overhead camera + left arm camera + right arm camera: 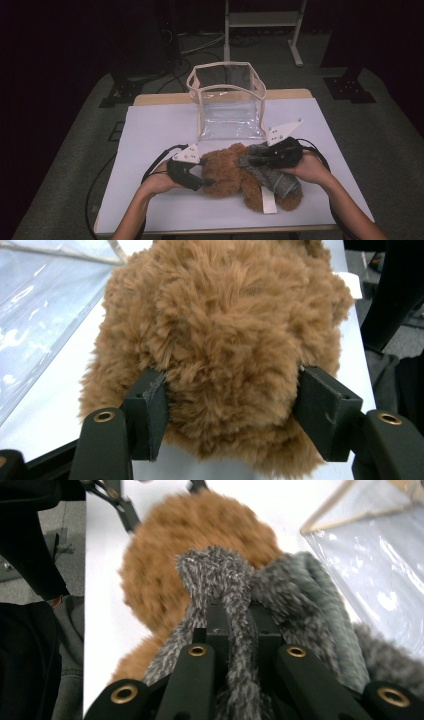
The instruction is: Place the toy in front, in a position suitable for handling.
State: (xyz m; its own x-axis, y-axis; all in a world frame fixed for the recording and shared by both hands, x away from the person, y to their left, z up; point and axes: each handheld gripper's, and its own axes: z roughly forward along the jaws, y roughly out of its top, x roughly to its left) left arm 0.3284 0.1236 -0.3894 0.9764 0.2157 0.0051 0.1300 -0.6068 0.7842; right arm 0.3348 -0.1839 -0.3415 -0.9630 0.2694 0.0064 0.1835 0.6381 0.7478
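In the high view, a fluffy brown plush teddy bear dressed in a grey knitted garment is seen lying on the white table sheet, just in front of a clear plastic open-topped bag with beige trim. The bear is taken from both sides: the left gripper is set against its head from the left, and the right gripper is laid over the grey garment from the right, each held by a hand with the forearm reaching in from the near edge. The step in hand is judged to be the grasping of the bear for loading into the bag; a joint lift, a carry forward and a lowering through the bag's open top would be called for next, with both grips kept firm so that the soft body is not let sag. In the left gripper view, the bear's furry head is shown between the jaws, which are spread fairly wide and pressed into the fur on either side, so the head is judged to be held; the bag's clear wall is seen at the upper left. In the right gripper view, the jaws are drawn narrow and are pinched on a fold of the grey garment, with the brown fur beyond it.
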